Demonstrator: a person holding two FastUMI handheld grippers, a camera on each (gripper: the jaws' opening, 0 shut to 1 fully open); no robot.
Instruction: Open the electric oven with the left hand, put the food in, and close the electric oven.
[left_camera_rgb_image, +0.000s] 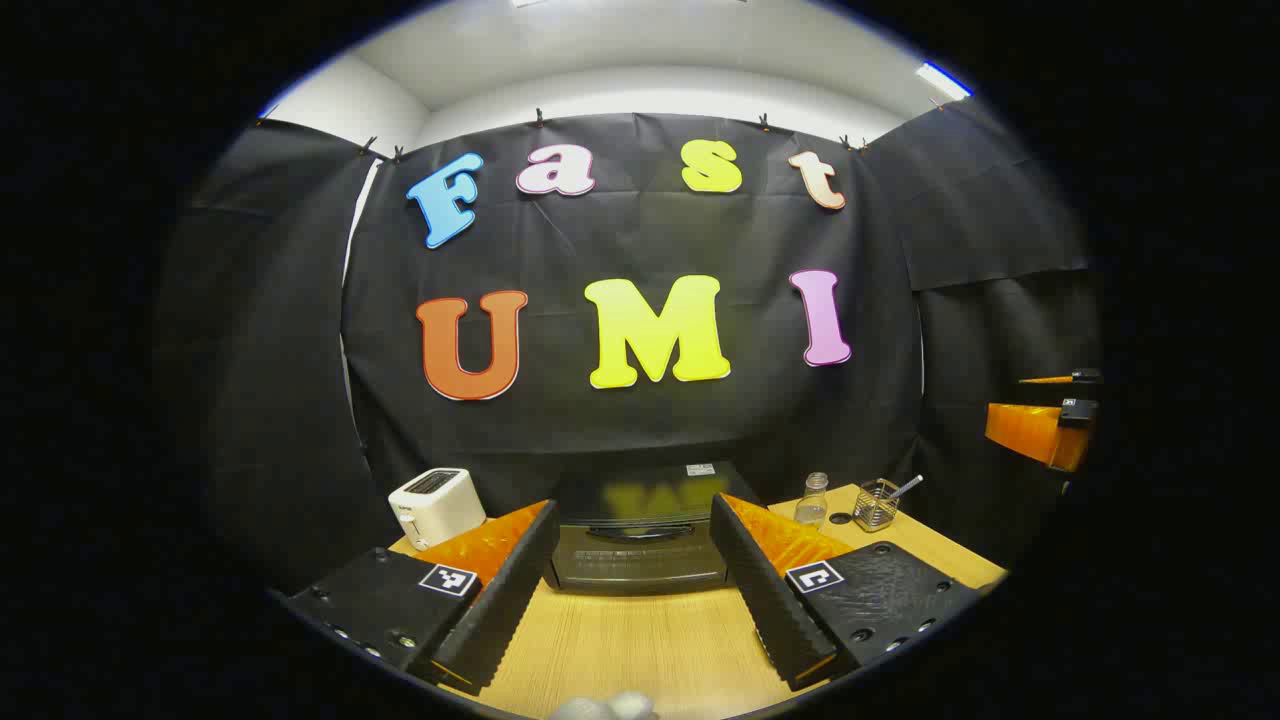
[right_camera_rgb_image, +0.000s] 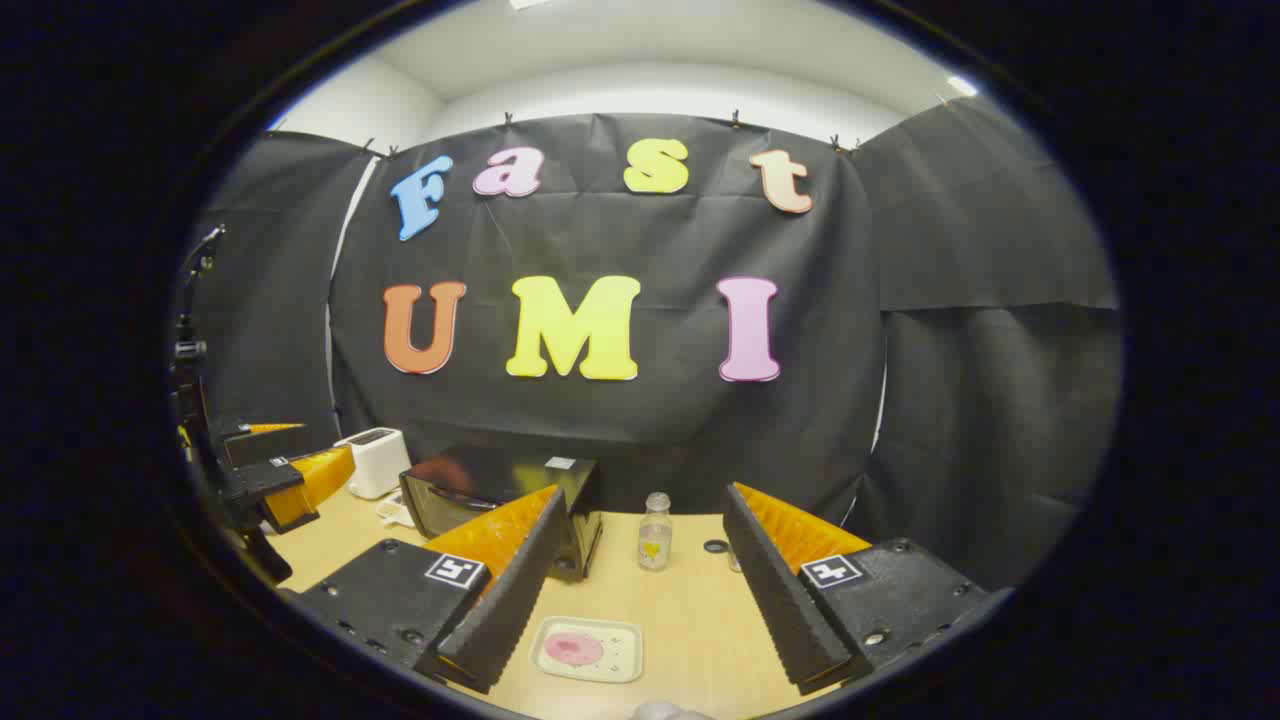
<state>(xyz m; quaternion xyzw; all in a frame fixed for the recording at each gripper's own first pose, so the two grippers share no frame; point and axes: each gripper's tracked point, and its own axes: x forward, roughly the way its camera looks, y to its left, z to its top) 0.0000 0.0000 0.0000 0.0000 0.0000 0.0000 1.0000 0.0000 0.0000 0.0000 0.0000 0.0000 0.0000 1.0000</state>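
Observation:
The black electric oven (left_camera_rgb_image: 640, 540) stands shut at the back of the wooden table (left_camera_rgb_image: 640, 650), straight ahead between my left gripper's fingers. My left gripper (left_camera_rgb_image: 635, 590) hangs open above the table, a short way in front of the oven door and its handle (left_camera_rgb_image: 640, 533). In the right gripper view the oven (right_camera_rgb_image: 500, 500) is at the left, and a small white tray with pink food (right_camera_rgb_image: 588, 649) lies on the table below. My right gripper (right_camera_rgb_image: 625, 610) is open above that tray, holding nothing. The left gripper (right_camera_rgb_image: 290, 480) also shows far left there.
A white toaster (left_camera_rgb_image: 437, 507) stands left of the oven. Right of it are a small clear bottle (left_camera_rgb_image: 813, 500) and a wire basket holding a utensil (left_camera_rgb_image: 877, 504). The other gripper (left_camera_rgb_image: 1045, 425) hovers at the far right. Black cloth walls close the booth.

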